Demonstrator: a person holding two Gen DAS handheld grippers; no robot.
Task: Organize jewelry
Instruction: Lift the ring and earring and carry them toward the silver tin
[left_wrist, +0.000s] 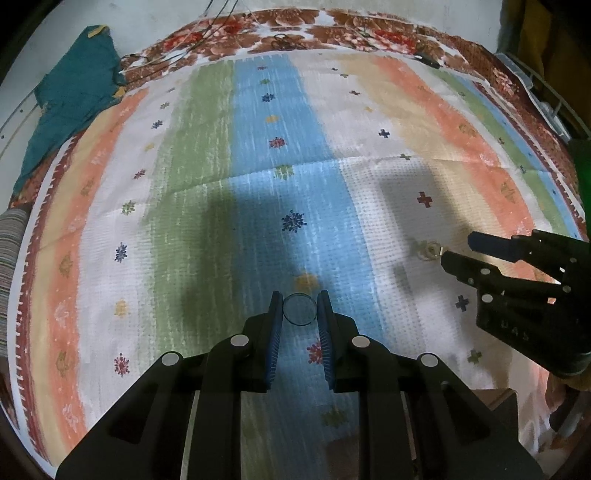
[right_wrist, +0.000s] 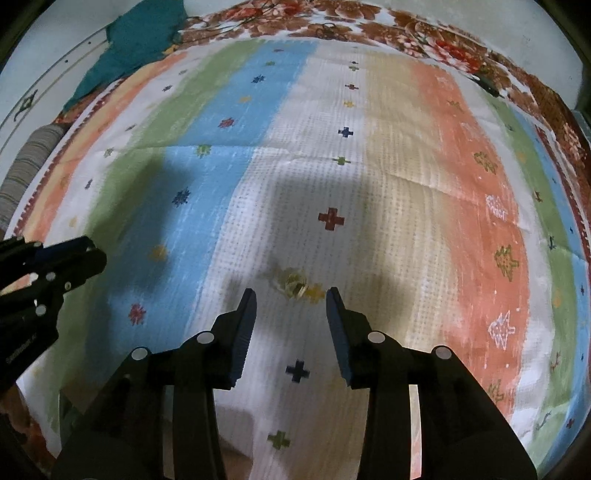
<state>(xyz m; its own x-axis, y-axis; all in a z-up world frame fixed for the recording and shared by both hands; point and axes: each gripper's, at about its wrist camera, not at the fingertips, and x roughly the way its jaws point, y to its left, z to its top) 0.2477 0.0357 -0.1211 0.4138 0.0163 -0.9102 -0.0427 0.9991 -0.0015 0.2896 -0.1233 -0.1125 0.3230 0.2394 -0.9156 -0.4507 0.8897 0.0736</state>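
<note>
Left claw (left_wrist: 300, 308) is clamped on a thin ring (left_wrist: 300, 309), a clear or pale hoop held between the two blue-padded fingers (left_wrist: 274, 325), over the blue stripe of the striped bedspread (left_wrist: 258, 147). Whether the ring touches the cloth can't be told from the left wrist view.

Right claw (right_wrist: 291, 306) is spread wide with nothing between its fingers, hovering over the white stripe. Just past its fingertips lies a small gold-coloured jewelry piece (right_wrist: 291, 282), crumpled-looking, blurred, type not readable. It sits on the bedspread beside a yellow printed motif. In the left wrist view the same piece (left_wrist: 428, 251) shows right at the tip of the right claw (left_wrist: 456, 253), apparently not touching it.

Both claws sit near the bedspread's near edge, left one over blue, right one over white, well apart from each other. In the right wrist view the left claw (right_wrist: 94, 253) enters from the left edge.

Far edge: brown floral border with some thin cords (left_wrist: 207, 40) lying on it. Far left corner: a teal cloth (left_wrist: 70, 99), partly off the bedspread. A striped grey fabric roll (right_wrist: 29, 162) sits along the left edge.
</note>
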